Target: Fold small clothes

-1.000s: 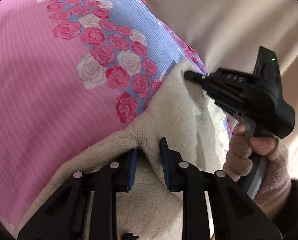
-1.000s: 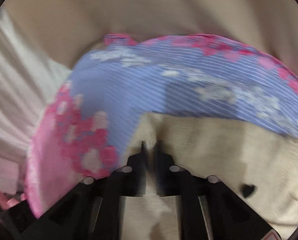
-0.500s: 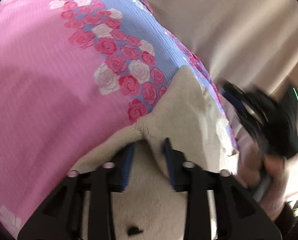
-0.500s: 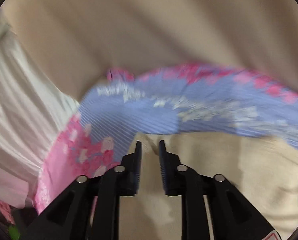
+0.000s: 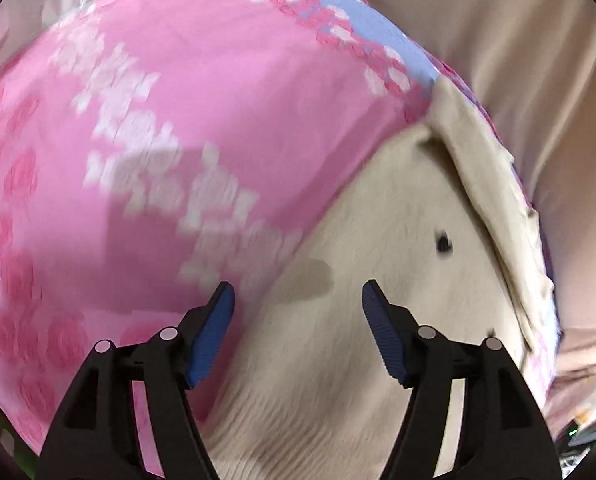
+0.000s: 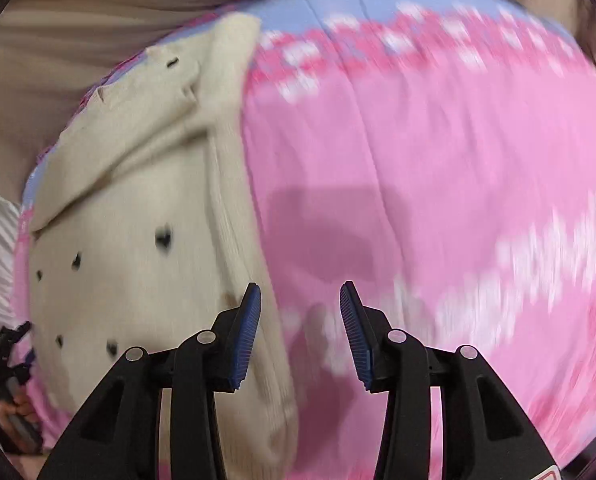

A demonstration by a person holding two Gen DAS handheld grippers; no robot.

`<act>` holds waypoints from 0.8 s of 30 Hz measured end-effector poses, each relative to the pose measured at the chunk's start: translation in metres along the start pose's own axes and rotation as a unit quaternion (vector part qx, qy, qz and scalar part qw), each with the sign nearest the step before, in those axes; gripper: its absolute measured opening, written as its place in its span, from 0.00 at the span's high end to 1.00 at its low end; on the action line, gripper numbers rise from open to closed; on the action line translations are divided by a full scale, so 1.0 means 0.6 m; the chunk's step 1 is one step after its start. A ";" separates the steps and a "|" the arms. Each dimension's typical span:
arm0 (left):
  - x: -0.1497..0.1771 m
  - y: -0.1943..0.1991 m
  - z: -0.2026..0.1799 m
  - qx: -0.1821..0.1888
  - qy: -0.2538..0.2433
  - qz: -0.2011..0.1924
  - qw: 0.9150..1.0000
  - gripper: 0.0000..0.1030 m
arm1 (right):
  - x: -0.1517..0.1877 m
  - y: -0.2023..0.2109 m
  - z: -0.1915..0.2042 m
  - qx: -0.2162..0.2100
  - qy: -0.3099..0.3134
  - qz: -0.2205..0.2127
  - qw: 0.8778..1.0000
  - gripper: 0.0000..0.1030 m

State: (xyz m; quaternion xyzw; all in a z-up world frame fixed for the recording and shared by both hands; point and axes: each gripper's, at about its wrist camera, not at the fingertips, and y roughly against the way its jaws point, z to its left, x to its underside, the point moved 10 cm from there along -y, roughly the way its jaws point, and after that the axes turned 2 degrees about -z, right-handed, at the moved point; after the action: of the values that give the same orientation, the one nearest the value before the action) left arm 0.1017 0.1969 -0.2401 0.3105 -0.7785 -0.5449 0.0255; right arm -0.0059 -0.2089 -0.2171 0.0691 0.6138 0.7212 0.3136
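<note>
A cream sweater [image 5: 382, 264] with small black hearts lies on a pink rose-print sheet [image 5: 202, 120], over near the sheet's blue border and the beige cover [image 5: 510, 32] beyond it. One part of the knit is turned over onto the body, making a flap [image 6: 138, 136] along the far edge.

The left claw [image 5: 298, 300] hangs above the sweater with its blue pads spread wide and nothing between them; 1 pad sits over the pink sheet, the other over the cream knit. Whether the tips touch the fabric is not clear.

The right claw [image 6: 300, 300] is also spread apart and empty, poised over the sweater's ribbed edge [image 6: 234, 200] where it meets the sheet. At the lower left of the right wrist view, the other black gripper shows at the sweater's far side, with a bit of the person's fingers [image 6: 20, 410] on its handle. Both views are smeared by blur.
</note>
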 end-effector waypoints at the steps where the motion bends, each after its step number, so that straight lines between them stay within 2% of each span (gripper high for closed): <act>1: 0.012 0.005 0.003 -0.006 -0.008 0.005 1.000 0.37 | 0.027 -0.001 0.004 -0.009 -0.006 0.004 1.000 0.58; 4: 0.045 0.011 0.001 -0.014 -0.043 0.022 0.999 0.35 | 0.080 -0.016 0.030 -0.027 -0.003 0.018 0.999 0.55; 5: 0.053 0.013 0.002 -0.012 -0.046 0.025 0.999 0.33 | 0.089 -0.014 0.039 -0.026 0.005 0.004 1.000 0.53; 8: 0.067 0.017 0.006 -0.003 -0.063 0.023 0.998 0.33 | 0.105 -0.016 0.053 -0.037 0.006 -0.002 0.999 0.52; 13: 0.073 0.026 0.010 0.013 -0.056 0.027 0.998 0.33 | 0.147 -0.011 0.063 -0.054 -0.006 -0.021 0.998 0.51; 15: 0.071 0.026 0.010 0.011 -0.059 0.036 0.998 0.39 | 0.156 -0.007 0.070 -0.058 -0.013 -0.024 0.998 0.57; 17: 0.069 0.028 0.016 0.021 -0.048 0.045 0.998 0.54 | 0.163 -0.006 0.080 -0.075 -0.032 -0.022 0.996 0.60; 18: 0.069 0.030 0.020 0.031 -0.037 0.053 0.997 0.57 | 0.167 -0.002 0.081 -0.080 -0.038 -0.024 0.996 0.60; 21: 0.077 0.037 0.038 0.067 -0.001 0.076 0.995 0.58 | 0.184 0.003 0.089 -0.082 -0.036 -0.031 0.996 0.58; 24: 0.090 0.043 0.044 0.078 -0.004 0.083 0.994 0.56 | 0.201 0.001 0.088 -0.084 -0.043 -0.031 0.995 0.58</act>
State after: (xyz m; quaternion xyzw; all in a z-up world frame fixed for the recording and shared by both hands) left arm 0.0366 0.1967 -0.2447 0.2440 -0.8418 -0.4796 0.0428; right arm -0.0765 -0.0998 -0.2383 0.0542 0.5393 0.7563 0.3664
